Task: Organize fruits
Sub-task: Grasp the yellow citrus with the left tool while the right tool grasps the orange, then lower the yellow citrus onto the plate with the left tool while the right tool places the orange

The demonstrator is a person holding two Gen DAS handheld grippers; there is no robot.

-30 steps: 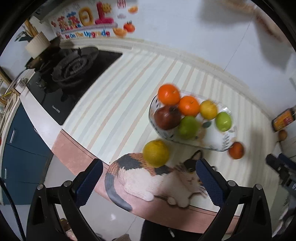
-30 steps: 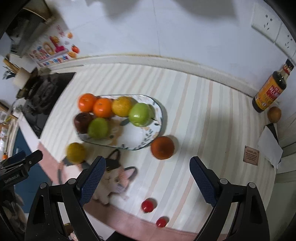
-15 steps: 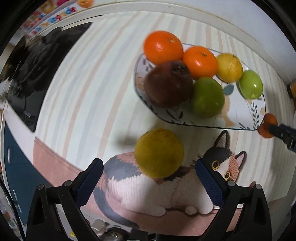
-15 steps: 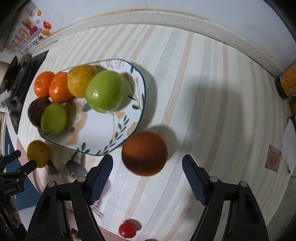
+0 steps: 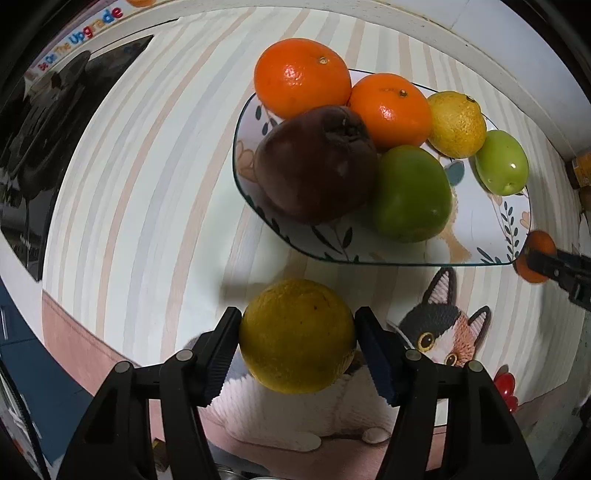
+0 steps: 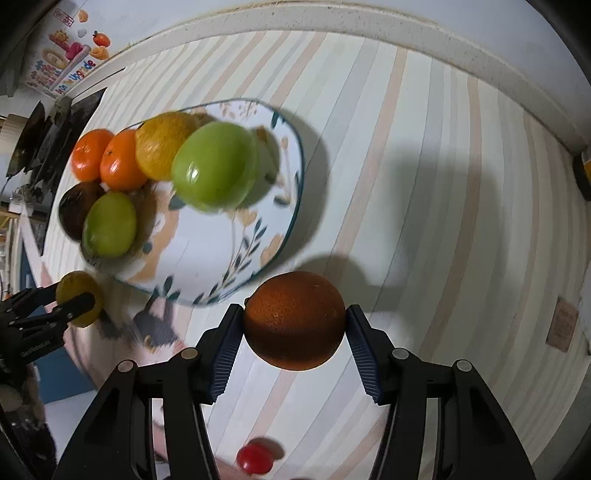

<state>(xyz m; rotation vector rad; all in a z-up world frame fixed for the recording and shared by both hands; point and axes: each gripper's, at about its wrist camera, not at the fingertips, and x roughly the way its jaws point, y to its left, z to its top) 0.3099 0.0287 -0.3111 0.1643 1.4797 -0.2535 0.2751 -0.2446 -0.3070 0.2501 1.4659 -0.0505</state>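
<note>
A striped mat (image 6: 424,192) covers the bench, with a cat picture (image 5: 439,332) printed near its front edge. Left of the mat sits a black stove (image 5: 44,147). Behind the stove, a colourful sticker (image 6: 62,62) with cartoon figures and letters is on the white wall (image 6: 258,14). At the mat's right edge a small brown card (image 6: 562,325) lies flat. A bottle (image 6: 583,173) with a yellow label stands beyond the card, mostly cut off.
</note>
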